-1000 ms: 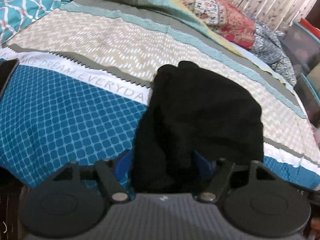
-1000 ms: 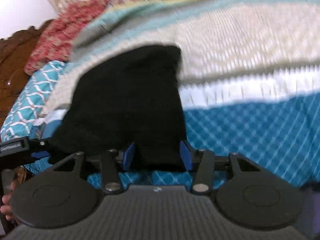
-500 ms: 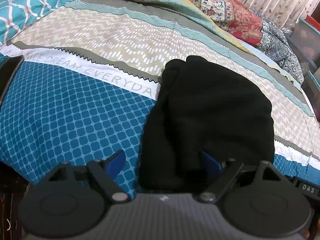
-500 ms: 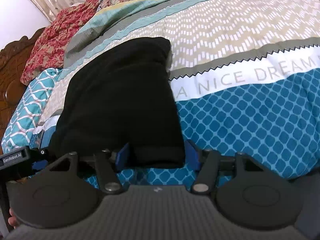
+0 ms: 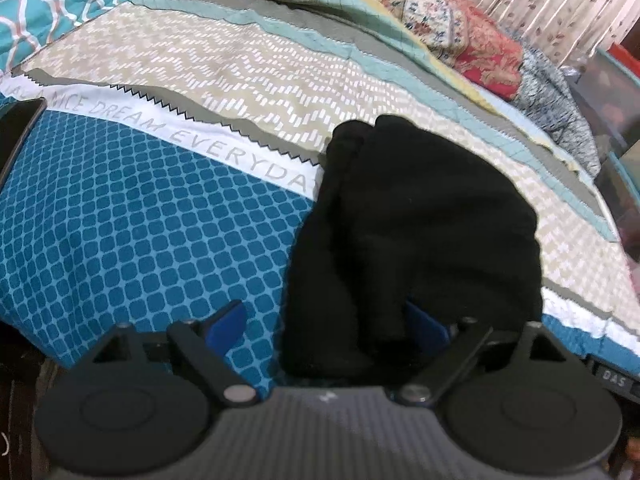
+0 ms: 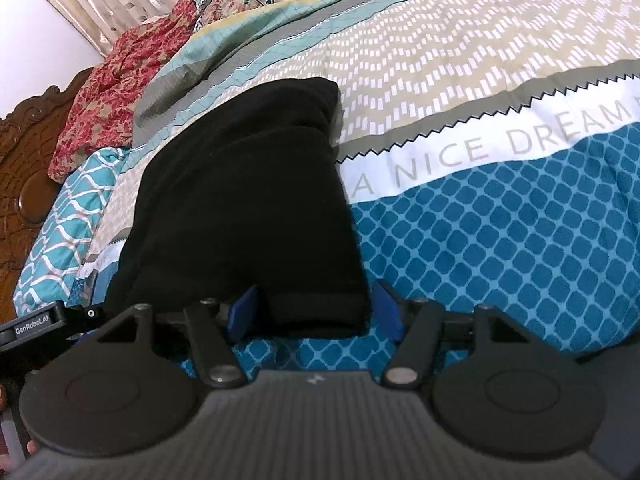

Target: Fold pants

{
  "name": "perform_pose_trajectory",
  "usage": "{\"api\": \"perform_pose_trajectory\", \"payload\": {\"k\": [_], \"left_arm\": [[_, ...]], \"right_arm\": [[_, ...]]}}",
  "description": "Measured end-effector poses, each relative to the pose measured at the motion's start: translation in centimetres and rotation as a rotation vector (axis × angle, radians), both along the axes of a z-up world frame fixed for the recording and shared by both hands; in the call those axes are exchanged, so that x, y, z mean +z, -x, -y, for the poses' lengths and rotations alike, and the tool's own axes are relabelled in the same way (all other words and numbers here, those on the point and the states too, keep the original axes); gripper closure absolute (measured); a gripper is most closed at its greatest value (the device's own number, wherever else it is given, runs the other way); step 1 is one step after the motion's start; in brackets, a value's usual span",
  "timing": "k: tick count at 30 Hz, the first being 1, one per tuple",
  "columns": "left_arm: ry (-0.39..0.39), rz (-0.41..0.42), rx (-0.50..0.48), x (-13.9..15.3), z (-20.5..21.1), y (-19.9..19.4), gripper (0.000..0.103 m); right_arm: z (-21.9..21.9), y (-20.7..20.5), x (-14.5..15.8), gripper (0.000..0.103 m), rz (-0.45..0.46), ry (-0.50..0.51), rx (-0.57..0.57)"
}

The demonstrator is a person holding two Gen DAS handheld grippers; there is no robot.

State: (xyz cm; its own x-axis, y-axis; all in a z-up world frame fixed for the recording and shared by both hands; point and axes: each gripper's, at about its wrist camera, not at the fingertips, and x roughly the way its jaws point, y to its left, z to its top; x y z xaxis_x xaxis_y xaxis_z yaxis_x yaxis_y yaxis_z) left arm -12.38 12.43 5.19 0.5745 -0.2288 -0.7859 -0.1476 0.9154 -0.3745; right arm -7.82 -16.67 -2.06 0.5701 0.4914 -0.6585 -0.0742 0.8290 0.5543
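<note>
The black folded fabric pants (image 5: 412, 236) lie as a thick bundle near the bed's front edge, across the blue diamond-patterned band, the white lettered stripe and the beige chevron band of the quilted bedspread (image 5: 152, 216). The left gripper (image 5: 328, 320) is spread wide, its blue pads on either side of the bundle's near end without pinching it. The right gripper (image 6: 314, 312) is likewise spread, the folded hem sitting loosely between its blue pads. Red floral pillows (image 6: 120, 76) and a teal patterned pillow (image 6: 60, 232) lie beside the carved wooden headboard (image 6: 28, 168).
</note>
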Motion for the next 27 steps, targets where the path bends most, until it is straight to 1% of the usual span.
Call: {"api": "perform_pose_trajectory", "payload": {"k": [3, 5, 7, 9, 12, 15, 16, 18, 19, 21, 24, 26, 27], "left_arm": [[0.013, 0.059, -0.001, 1.0, -1.3, 0.7, 0.014], [0.013, 0.094, 0.015, 1.7, -2.3, 1.1, 0.013], [0.032, 0.115, 0.029, 2.2, -3.4, 1.3, 0.009], [0.059, 0.117, 0.041, 2.3, -4.2, 1.2, 0.006], [0.073, 0.102, 0.052, 2.2, -4.7, 0.4, 0.006], [0.08, 0.094, 0.047, 1.9, -4.2, -0.3, 0.006], [0.086, 0.09, 0.044, 1.8, -3.9, -0.4, 0.006], [0.092, 0.074, 0.04, 1.3, -3.4, -0.6, 0.006], [0.092, 0.062, 0.044, 1.0, -3.3, -0.7, 0.006], [0.079, 0.033, 0.07, 0.3, -3.3, -0.7, 0.006], [0.081, -0.009, 0.145, -0.7, -4.1, -0.3, 0.006], [0.087, -0.037, 0.185, -1.4, -4.7, 0.1, 0.006], [0.074, -0.045, 0.196, -1.6, -4.7, 0.3, 0.006]], "right_arm": [[0.7, 0.1, 0.2, 0.033, -0.009, -0.031, -0.008], [1.3, 0.3, 0.5, 0.03, -0.003, -0.036, -0.03], [1.8, 0.7, 0.7, 0.028, 0.01, -0.032, -0.062], [2.1, 0.8, 0.7, 0.027, 0.013, -0.04, -0.077], [2.3, 0.6, 0.2, 0.027, -0.001, -0.057, -0.087], [2.6, 0.4, -0.3, 0.026, -0.016, -0.081, -0.097], [2.9, 0.4, -0.5, 0.025, -0.02, -0.103, -0.104], [3.6, 0.3, -0.9, 0.02, -0.026, -0.16, -0.116], [3.9, 0.3, -1.1, 0.019, -0.03, -0.197, -0.127], [4.6, 0.3, -1.4, 0.018, -0.041, -0.255, -0.149], [5.7, 0.4, -2.0, 0.018, -0.061, -0.34, -0.18], [6.1, 0.3, -2.1, 0.018, -0.072, -0.373, -0.19], [6.2, 0.3, -2.1, 0.018, -0.074, -0.377, -0.188]]}}
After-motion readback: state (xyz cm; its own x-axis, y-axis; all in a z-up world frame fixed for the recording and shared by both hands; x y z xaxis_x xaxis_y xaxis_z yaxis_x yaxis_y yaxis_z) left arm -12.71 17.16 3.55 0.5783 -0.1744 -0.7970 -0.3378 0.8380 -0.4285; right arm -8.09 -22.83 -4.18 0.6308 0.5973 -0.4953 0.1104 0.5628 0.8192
